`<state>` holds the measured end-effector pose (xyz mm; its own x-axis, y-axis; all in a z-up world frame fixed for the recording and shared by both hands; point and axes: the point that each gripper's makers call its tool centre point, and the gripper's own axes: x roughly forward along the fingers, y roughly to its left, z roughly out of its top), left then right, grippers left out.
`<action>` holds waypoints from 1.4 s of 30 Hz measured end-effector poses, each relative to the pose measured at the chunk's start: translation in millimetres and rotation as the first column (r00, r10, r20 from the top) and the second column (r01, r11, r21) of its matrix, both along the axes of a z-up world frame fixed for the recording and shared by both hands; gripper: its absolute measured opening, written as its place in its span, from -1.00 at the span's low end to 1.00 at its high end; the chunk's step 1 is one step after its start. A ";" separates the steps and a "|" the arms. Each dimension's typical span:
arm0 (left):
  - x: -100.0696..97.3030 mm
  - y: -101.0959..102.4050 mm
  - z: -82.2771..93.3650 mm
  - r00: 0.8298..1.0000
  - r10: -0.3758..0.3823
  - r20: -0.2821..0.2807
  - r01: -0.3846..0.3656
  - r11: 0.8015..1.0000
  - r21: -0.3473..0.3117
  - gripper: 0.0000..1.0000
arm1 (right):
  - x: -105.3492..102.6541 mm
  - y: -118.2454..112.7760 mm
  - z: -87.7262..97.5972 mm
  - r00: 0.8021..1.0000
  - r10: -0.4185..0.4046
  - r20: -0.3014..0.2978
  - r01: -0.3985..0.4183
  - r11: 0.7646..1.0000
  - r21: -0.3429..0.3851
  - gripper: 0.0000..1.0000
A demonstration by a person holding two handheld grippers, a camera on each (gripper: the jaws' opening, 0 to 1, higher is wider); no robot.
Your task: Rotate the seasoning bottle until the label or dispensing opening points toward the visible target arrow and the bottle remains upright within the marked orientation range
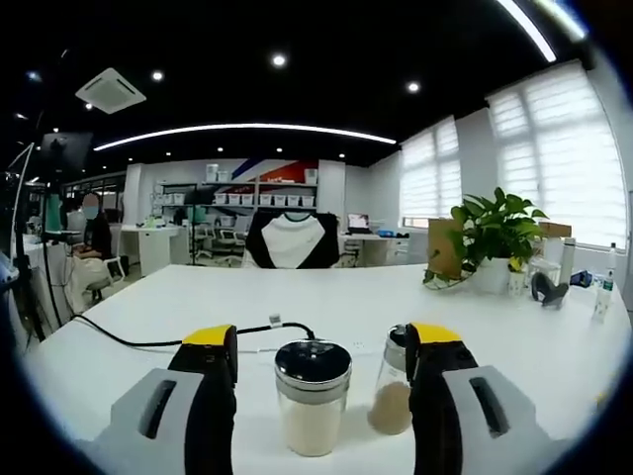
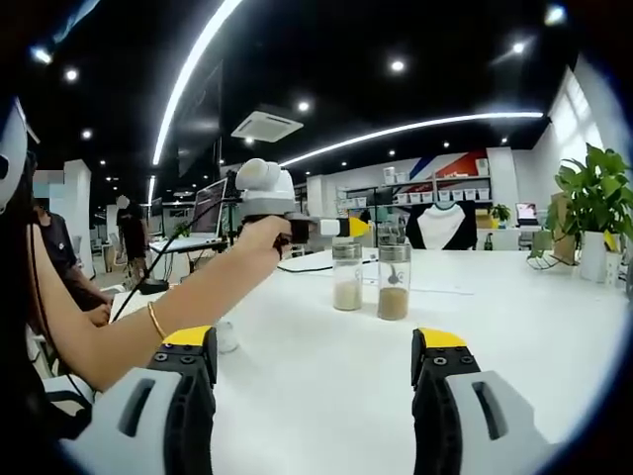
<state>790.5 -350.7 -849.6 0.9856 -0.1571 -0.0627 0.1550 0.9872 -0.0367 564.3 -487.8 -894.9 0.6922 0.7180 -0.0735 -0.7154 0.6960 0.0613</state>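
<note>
1. In the left gripper view, the left gripper is seen with its jaws spread wide on either side of a glass seasoning bottle with a dark shiny cap and pale powder inside; the bottle stands upright on the white table, between the jaws, and no contact with either jaw can be made out.
2. A second bottle, holding a browner powder, is seen upright just beside the first; it is partly hidden behind the left gripper's own right-hand jaw.
3. A black cable is laid across the table beyond the bottles; a potted plant is placed towards the far edge of the table.
4. In the right gripper view, the right gripper is held open above bare table, well apart from both bottles; nothing is held between its jaws.
5. In that view, the left gripper is seen at the seasoning bottle's top, held in a person's hand with a bracelet on the forearm; both bottles stand upright, just beside each other, near the middle of the table.
</note>
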 end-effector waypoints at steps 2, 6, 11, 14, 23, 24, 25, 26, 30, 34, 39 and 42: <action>3.7 -0.3 -7.7 1.000 0.009 -0.018 -0.009 1.000 0.006 0.42 | 1.4 -0.7 -1.7 1.000 -0.003 -0.003 0.003 1.000 -0.002 0.62; 14.0 -2.3 -22.0 1.000 -0.002 -0.011 0.002 1.000 -0.012 0.40 | 6.5 -2.9 -5.2 1.000 -0.010 -0.012 0.010 1.000 0.003 0.62; 20.3 -2.0 -33.2 1.000 -0.006 -0.025 0.006 1.000 -0.009 0.34 | 10.3 -4.8 -11.3 1.000 -0.014 -0.027 0.015 1.000 0.008 0.62; 21.2 3.3 -40.5 0.999 0.003 -0.048 -0.003 1.000 0.016 0.26 | 10.1 -5.6 -14.7 0.999 -0.013 -0.036 0.013 1.000 0.007 0.62; 24.3 -0.3 -44.9 0.999 -0.023 -0.045 0.023 1.000 0.014 0.26 | 11.4 -8.8 -18.6 0.999 -0.019 -0.047 0.019 1.000 0.015 0.61; 24.6 -1.0 -45.0 0.999 -0.024 -0.043 0.025 1.000 0.018 0.23 | 11.4 -8.8 -19.0 0.999 -0.019 -0.048 0.019 1.000 0.014 0.61; 24.9 -2.3 -44.8 0.999 -0.029 -0.039 0.030 0.999 0.027 0.19 | 10.9 -9.0 -19.9 0.999 -0.018 -0.050 0.019 1.000 0.012 0.61; 24.8 -2.9 -44.1 0.999 -0.037 -0.032 0.038 0.999 0.036 0.14 | 10.3 -9.3 -20.7 0.999 -0.019 -0.050 0.019 1.000 0.010 0.61; 24.9 -3.9 -46.1 0.998 -0.050 -0.034 0.051 0.999 0.002 0.11 | 10.6 -11.4 -21.3 0.998 -0.025 -0.053 0.026 1.000 0.015 0.61; 26.3 -2.0 -50.8 0.998 -0.045 -0.049 0.045 0.999 -0.002 0.09 | 10.7 -10.8 -20.3 0.998 -0.020 -0.052 0.021 1.000 0.023 0.61; 25.3 -4.6 -50.6 0.997 -0.057 -0.044 0.057 0.998 -0.009 -0.01 | 10.7 -12.0 -21.0 0.998 -0.024 -0.053 0.025 0.999 0.024 0.61; 24.9 -6.0 -49.7 0.998 -0.046 -0.036 0.047 0.998 0.036 -0.09 | 10.0 -13.0 -21.7 0.998 -0.026 -0.054 0.027 0.999 0.024 0.61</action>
<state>815.4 -356.7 -899.4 0.9744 -0.1996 -0.1037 0.2000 0.9798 -0.0070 574.3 -500.8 -916.6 0.7065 0.7015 -0.0939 -0.6919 0.7125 0.1166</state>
